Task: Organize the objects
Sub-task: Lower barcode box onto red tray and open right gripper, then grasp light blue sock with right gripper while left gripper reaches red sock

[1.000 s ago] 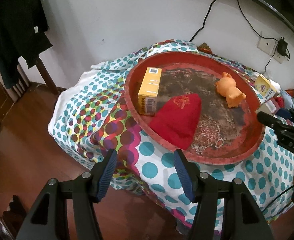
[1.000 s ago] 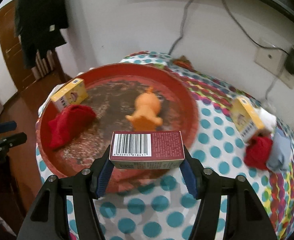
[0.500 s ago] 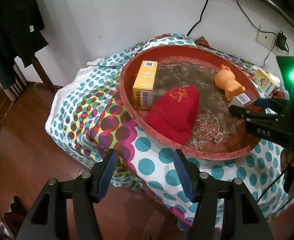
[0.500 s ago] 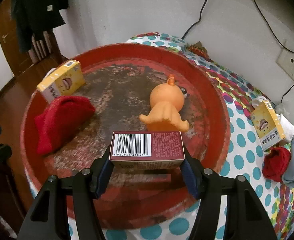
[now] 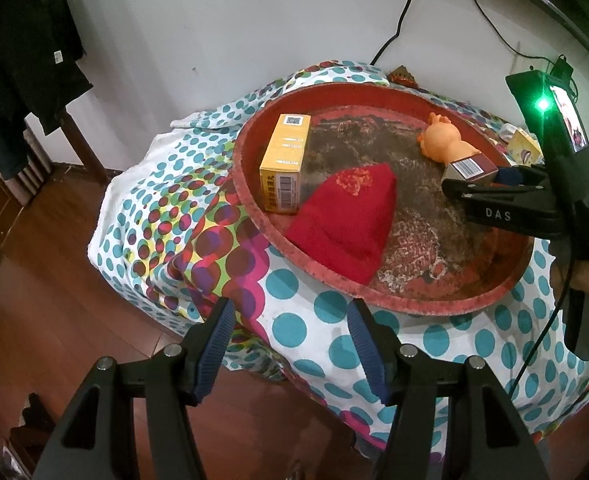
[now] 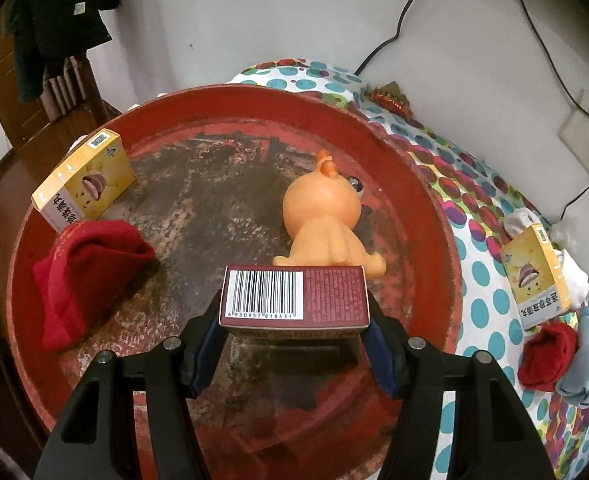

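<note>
Two sets of fingers are mine: the right fingers (image 6: pixel 294 336) are clamped on a maroon box (image 6: pixel 294 299) with its barcode facing up, held over the round red tray (image 6: pixel 434 216), just behind the orange toy animal (image 6: pixel 322 216). My left fingers (image 5: pixel 290 344) stand apart with nothing between them, out past the edge of the dotted cloth (image 5: pixel 294 332) that covers the surface. Inside the tray a yellow box (image 5: pixel 284 164) touches a red knitted hat (image 5: pixel 346 216). Outside it, on the cloth, another yellow box (image 6: pixel 536 276) lies beside a red sock (image 6: pixel 544 356).
</note>
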`<state>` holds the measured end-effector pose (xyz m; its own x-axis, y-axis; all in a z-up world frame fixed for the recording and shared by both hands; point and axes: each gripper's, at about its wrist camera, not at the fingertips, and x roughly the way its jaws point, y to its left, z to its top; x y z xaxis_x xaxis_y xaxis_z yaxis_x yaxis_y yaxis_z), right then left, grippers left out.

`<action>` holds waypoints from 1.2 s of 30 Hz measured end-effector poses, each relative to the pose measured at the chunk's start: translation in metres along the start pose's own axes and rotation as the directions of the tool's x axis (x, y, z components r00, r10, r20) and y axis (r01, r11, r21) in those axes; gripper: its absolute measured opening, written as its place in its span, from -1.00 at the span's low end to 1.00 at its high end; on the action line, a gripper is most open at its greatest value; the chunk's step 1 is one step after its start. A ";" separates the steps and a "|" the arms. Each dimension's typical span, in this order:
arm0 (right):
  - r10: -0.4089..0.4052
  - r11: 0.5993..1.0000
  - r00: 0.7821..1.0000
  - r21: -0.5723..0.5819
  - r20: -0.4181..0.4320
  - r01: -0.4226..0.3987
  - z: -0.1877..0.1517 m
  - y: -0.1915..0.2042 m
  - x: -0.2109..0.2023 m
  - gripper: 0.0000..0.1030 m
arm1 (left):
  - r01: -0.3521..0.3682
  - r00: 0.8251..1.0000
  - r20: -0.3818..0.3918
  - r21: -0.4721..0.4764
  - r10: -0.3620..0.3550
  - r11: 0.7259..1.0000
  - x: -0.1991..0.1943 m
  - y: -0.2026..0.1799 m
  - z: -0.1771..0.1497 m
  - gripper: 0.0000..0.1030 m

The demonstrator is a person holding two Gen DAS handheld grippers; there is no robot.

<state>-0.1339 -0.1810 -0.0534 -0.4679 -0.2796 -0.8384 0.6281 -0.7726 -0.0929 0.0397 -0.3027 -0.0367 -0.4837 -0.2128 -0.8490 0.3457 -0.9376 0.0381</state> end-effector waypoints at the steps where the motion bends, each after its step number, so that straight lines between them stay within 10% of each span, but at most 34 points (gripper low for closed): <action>1: 0.003 1.000 1.000 0.002 -0.001 -0.003 0.000 0.000 0.000 0.17 | 0.002 1.000 0.000 0.000 -0.002 1.000 0.000 0.000 0.000 0.17; 18: 0.041 0.995 0.994 0.089 0.104 -0.050 -0.021 -0.025 -0.048 0.42 | -0.033 0.999 0.008 0.042 0.032 0.999 -0.002 -0.009 -0.002 0.17; 36: -0.162 0.876 0.982 0.473 0.099 0.097 -0.118 -0.206 -0.094 0.52 | -0.045 0.999 0.011 0.149 0.044 0.988 -0.001 -0.046 -0.007 0.17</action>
<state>-0.1457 0.0717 -0.0189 -0.6222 -0.2059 -0.7553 0.2108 -0.9732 0.0917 0.0300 -0.2579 -0.0416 -0.4766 -0.2570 -0.8407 0.2437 -0.9575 0.1546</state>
